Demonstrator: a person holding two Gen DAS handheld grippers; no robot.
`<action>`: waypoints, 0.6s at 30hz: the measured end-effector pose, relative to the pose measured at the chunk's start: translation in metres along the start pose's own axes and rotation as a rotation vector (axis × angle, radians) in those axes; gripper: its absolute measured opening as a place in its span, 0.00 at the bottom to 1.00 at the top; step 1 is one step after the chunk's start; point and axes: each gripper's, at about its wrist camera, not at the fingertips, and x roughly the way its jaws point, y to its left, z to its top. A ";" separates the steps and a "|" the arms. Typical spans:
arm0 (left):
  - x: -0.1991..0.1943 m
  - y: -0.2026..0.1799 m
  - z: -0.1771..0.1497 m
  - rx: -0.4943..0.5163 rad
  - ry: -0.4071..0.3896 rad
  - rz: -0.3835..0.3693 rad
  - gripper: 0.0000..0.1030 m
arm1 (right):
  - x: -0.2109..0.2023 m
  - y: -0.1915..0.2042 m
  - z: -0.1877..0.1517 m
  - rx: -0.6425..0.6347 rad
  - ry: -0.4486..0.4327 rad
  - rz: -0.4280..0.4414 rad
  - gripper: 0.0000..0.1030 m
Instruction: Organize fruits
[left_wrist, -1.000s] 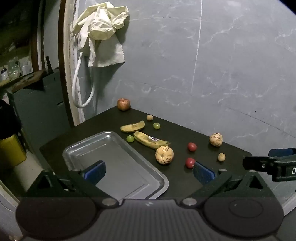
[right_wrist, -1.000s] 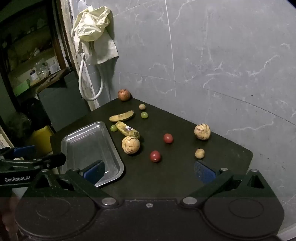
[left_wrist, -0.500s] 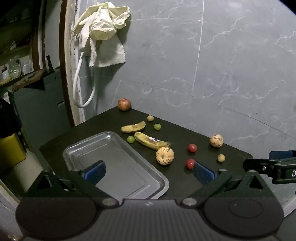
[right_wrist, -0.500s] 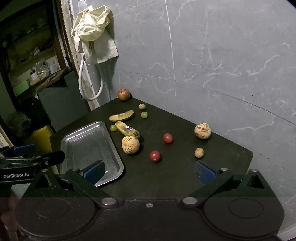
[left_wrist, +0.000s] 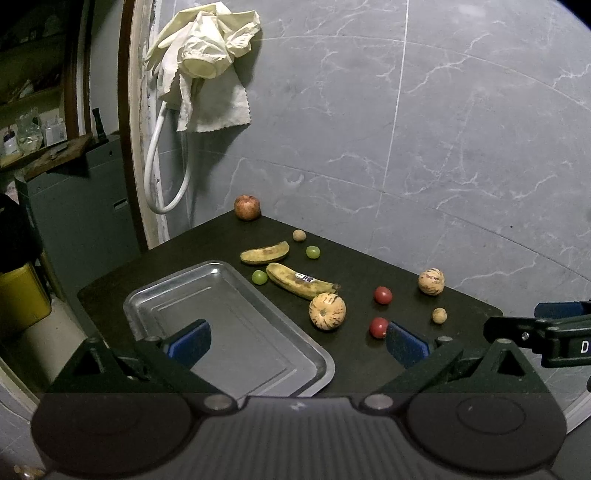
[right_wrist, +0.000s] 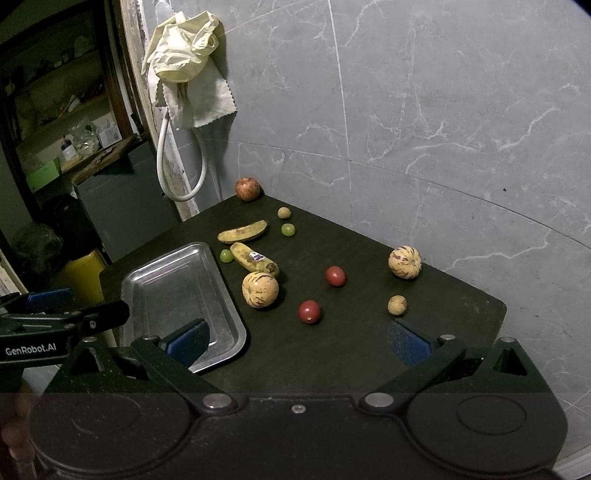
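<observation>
Here, shiny rectangular metal tray (left_wrist: 229, 332), round striped melon (left_wrist: 327, 311)

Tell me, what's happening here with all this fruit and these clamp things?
A person holds a gripper in each hand over a dark table. The left gripper and right gripper are both open and hold nothing. The metal tray has no fruit in it; bananas, striped melons, tomatoes, grapes and an apple all lie on the table beside it. Sorting hasn't begun.
</observation>
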 end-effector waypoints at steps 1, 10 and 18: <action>0.000 0.000 0.000 0.000 0.000 0.000 1.00 | 0.000 0.000 0.000 0.000 0.000 0.000 1.00; 0.000 0.000 0.000 0.000 -0.001 0.000 1.00 | 0.000 -0.002 0.000 0.002 0.001 0.001 1.00; 0.001 0.000 -0.001 0.000 0.000 -0.001 1.00 | 0.001 -0.003 0.001 0.003 0.001 0.003 1.00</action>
